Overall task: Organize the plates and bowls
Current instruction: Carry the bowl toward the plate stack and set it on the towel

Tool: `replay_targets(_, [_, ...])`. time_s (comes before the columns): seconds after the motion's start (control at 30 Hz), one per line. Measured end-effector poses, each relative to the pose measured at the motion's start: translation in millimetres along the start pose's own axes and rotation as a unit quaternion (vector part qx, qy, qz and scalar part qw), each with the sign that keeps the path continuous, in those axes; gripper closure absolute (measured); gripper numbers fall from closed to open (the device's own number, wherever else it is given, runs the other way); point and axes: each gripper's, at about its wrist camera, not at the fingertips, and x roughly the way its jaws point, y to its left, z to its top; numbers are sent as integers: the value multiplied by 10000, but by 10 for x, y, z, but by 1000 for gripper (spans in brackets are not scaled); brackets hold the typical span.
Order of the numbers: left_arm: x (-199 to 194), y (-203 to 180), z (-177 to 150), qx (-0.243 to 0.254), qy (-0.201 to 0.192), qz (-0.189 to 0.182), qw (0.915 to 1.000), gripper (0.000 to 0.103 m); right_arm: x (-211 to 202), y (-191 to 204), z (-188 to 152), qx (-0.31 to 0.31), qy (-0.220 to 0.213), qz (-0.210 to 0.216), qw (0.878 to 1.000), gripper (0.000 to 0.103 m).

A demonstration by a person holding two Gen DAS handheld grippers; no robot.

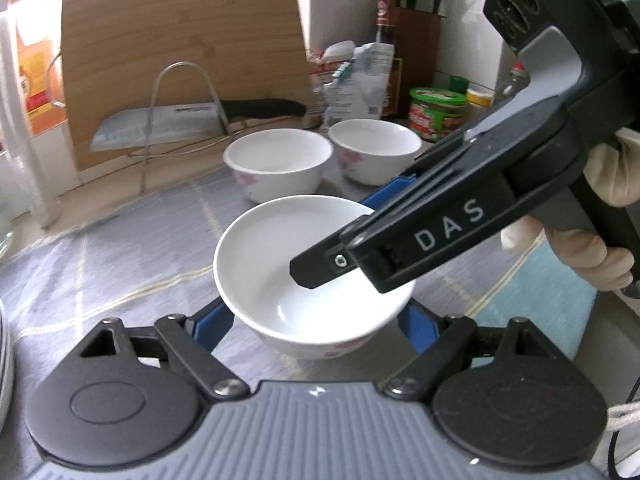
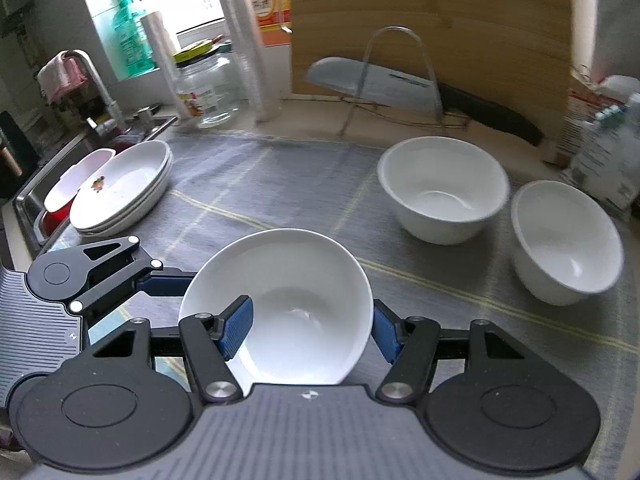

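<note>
A white bowl is held by both grippers at once, above the grey mat on the counter. The left gripper has its blue fingers on the two outer sides of the bowl, so its jaws stand about half open and press on the bowl's wall. The right gripper grips the rim on the other side: one blue finger lies inside the bowl and the other is outside, with the wall between them. Two more white bowls stand side by side on the mat behind, near a wooden cutting board. A stack of white plates lies at the mat's edge, beside the sink.
</note>
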Motion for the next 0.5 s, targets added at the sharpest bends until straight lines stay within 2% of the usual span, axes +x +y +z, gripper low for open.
replay_targets(0.5, [-138,274,-179,-119,155,153,9997,15,249,291,53,-61,129,191,9997,34])
